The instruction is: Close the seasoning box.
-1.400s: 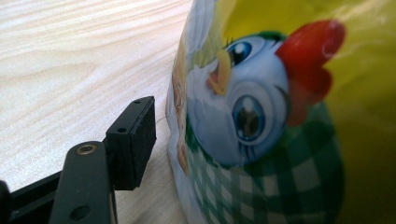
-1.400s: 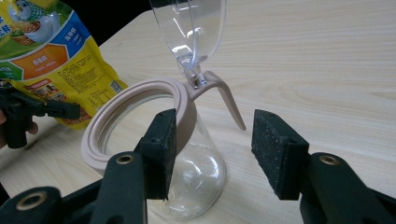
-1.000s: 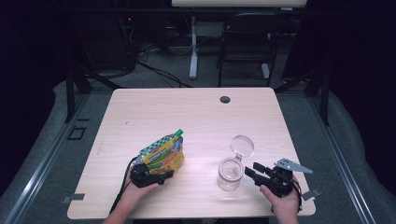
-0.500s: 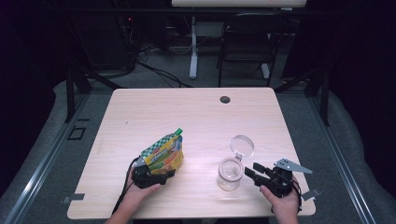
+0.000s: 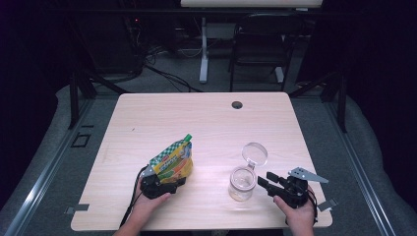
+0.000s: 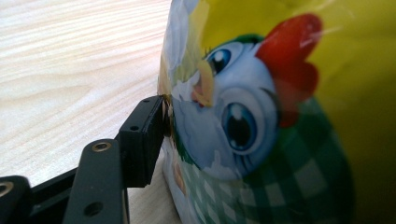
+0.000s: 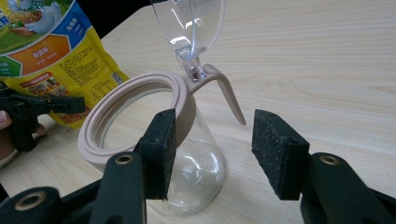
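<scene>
A yellow and green snack bag (image 5: 174,161) stands at the table's front left, printed with a cartoon chicken (image 6: 243,121). My left gripper (image 5: 166,180) has the bag between its jaws, which have just been closing. One pad (image 6: 144,135) touches the bag's side; the other jaw is hidden behind the bag. A clear glass jar (image 5: 242,184) with a beige rim (image 7: 135,93) stands at the front right, its hinged clear lid (image 5: 254,153) flipped up. My right gripper (image 5: 266,181) is open just right of the jar, pointing at it with nothing between its pads (image 7: 212,140).
The light wooden table (image 5: 206,123) has a dark cable hole (image 5: 237,104) near its far edge. Beyond the table are a black chair (image 5: 260,44) and a white desk leg (image 5: 203,49). The bag (image 7: 51,51) and the left gripper (image 7: 28,112) appear behind the jar in the right gripper view.
</scene>
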`<action>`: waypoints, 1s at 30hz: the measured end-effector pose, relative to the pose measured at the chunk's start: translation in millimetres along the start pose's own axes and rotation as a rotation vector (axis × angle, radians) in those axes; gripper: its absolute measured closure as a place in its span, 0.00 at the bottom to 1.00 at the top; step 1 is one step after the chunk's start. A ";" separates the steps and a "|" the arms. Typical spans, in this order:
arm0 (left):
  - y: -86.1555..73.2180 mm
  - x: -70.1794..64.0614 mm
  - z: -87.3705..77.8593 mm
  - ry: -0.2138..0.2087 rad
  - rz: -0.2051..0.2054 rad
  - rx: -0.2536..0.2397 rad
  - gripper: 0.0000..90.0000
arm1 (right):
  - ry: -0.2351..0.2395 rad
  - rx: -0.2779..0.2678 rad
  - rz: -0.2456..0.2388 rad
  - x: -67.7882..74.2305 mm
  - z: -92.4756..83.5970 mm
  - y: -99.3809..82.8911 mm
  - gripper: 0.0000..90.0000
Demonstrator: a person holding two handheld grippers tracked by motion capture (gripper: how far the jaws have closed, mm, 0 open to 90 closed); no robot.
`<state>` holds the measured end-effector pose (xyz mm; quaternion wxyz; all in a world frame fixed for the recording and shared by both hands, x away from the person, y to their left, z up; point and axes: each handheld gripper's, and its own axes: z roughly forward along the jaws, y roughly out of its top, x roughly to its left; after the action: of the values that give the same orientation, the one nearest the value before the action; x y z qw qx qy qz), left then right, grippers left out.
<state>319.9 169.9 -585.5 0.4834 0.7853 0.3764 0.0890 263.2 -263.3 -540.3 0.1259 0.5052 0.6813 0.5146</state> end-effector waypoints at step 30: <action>2.3 6.6 -8.0 0.033 -0.014 -0.009 0.62 | 0.001 0.000 0.001 -1.1 0.2 -0.8 0.55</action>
<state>321.6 179.3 -580.9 0.4814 0.7788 0.3894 0.1002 263.4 -264.0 -541.4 0.1251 0.5053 0.6810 0.5150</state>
